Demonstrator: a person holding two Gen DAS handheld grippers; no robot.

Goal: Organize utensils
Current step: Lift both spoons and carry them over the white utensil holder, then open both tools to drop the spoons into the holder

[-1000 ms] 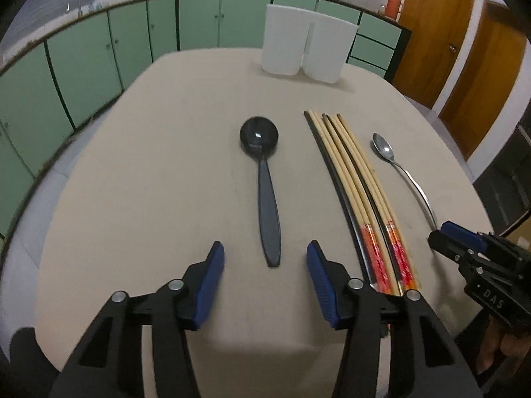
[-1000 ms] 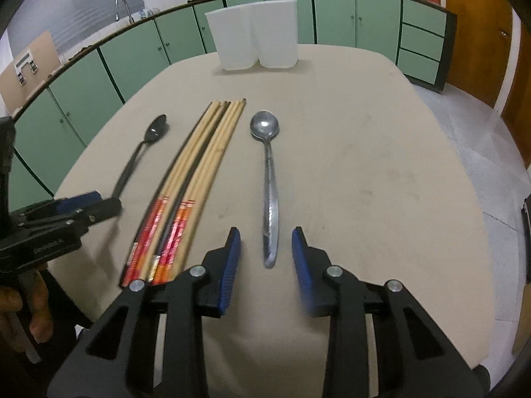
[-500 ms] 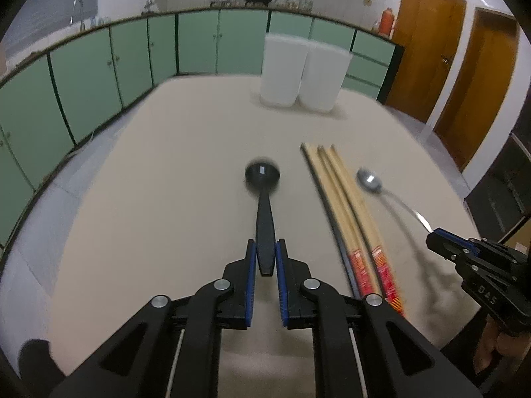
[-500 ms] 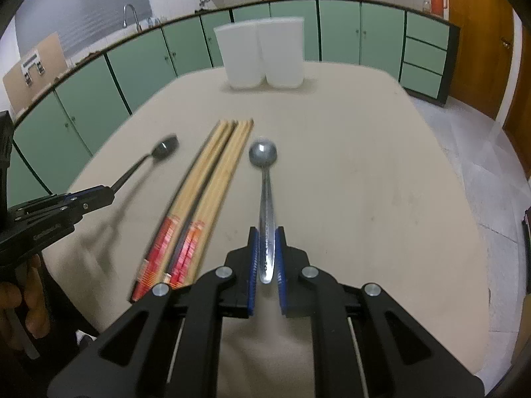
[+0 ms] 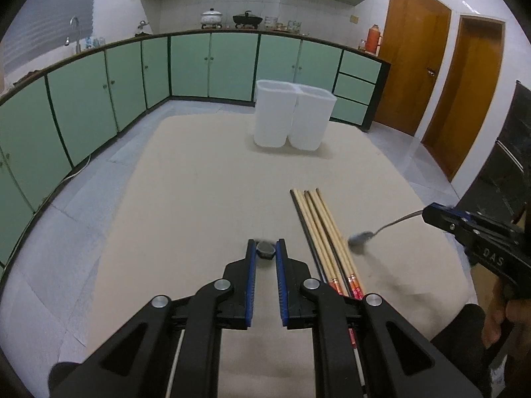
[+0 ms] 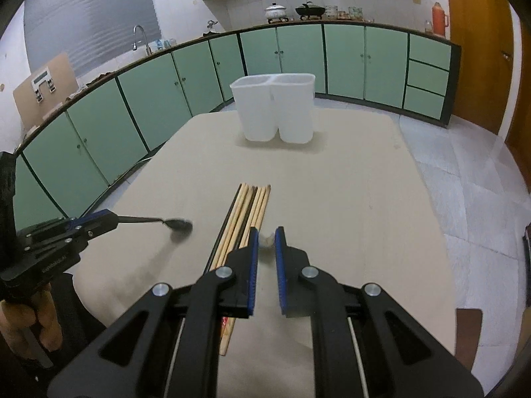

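My left gripper [image 5: 265,253] is shut on the black spoon [image 5: 265,248], lifted off the table; it also shows in the right wrist view [image 6: 179,225], sticking out of the left gripper [image 6: 113,222]. My right gripper [image 6: 266,242] is shut on the metal spoon [image 6: 266,241], also lifted; in the left wrist view its bowl [image 5: 360,238] hangs from the right gripper [image 5: 431,214]. Several chopsticks [image 5: 322,232] lie on the beige table [image 5: 199,199], between the two grippers [image 6: 245,219].
A white two-compartment holder [image 5: 292,116] stands at the far end of the table, also in the right wrist view [image 6: 275,109]. Green cabinets [image 5: 99,93] ring the room. Wooden doors [image 5: 415,76] are at the right.
Both grippers closed on their spoons, then lifted them off the table. The spoons now point forward, seen end-on between the fingers. The chopsticks have not moved.
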